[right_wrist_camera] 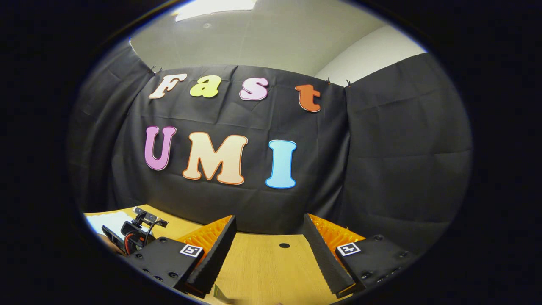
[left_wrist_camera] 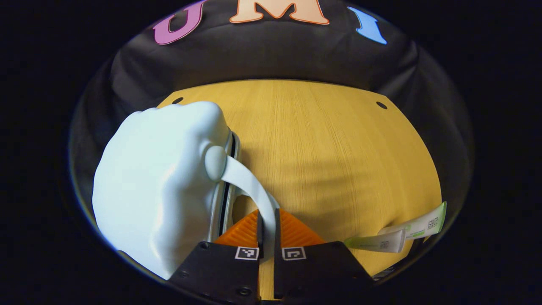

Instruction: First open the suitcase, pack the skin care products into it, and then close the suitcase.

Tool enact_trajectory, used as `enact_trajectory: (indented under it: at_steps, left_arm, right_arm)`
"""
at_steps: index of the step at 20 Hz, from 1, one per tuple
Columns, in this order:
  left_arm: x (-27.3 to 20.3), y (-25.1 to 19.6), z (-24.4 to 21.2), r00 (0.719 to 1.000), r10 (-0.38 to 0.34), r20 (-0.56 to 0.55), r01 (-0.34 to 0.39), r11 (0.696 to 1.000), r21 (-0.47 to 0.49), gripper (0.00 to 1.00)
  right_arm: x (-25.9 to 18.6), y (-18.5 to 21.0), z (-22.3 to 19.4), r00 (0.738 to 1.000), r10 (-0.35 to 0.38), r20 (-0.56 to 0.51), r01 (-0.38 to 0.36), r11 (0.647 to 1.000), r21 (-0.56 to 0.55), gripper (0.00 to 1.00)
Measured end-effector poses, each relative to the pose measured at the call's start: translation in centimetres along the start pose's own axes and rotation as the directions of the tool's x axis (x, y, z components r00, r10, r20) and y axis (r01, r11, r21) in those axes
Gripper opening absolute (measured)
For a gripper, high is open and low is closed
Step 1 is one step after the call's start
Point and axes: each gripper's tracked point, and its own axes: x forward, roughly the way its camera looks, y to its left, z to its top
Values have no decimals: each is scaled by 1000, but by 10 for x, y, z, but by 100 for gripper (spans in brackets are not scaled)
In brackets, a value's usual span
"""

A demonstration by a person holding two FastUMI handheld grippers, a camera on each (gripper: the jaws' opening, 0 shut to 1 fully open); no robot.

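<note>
The wooden bench carries a pale blue suitcase at its left, standing on edge, long axis running away from the camera, zipper seam facing right. Its handle strap curves down from the suitcase into the left gripper, whose fingers are pressed together on it. Right of the suitcase, near the bench's front edge, lie two skin care tubes pointing sideways. The right gripper hangs above the bench, fingers spread wide and holding nothing.

On the table, the suitcase lies left, 2 tubes well apart at right.
</note>
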Motion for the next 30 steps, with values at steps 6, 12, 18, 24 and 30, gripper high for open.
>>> enact_trajectory:
  at_steps: [6, 12, 18, 24, 30]
  left_arm:
    - [-11, -5, 8, 1000, -21, 3, 21, 999, 48, 0]
    - [-39, 2, 32, 999, -37, 39, 36, 999, 34, 0]
    - [-71, 17, 60, 995, -43, 86, 40, 998, 43, 0]
    - [-107, 43, 93, 987, -46, 152, 46, 999, 1, 0]
    - [-146, 84, 122, 977, -20, 213, 29, 999, -40, 0]
  right_arm:
    - [4, -3, -3, 1000, 8, 10, -9, 1000, 28, 99]
    - [8, 2, -8, 999, 37, 16, -37, 998, 54, 99]
    - [13, 11, -9, 998, 65, 22, -67, 995, 70, 99]
    - [18, 25, -10, 996, 87, 26, -89, 992, 94, 99]
    - [19, 42, -7, 993, 114, 36, -117, 989, 93, 98]
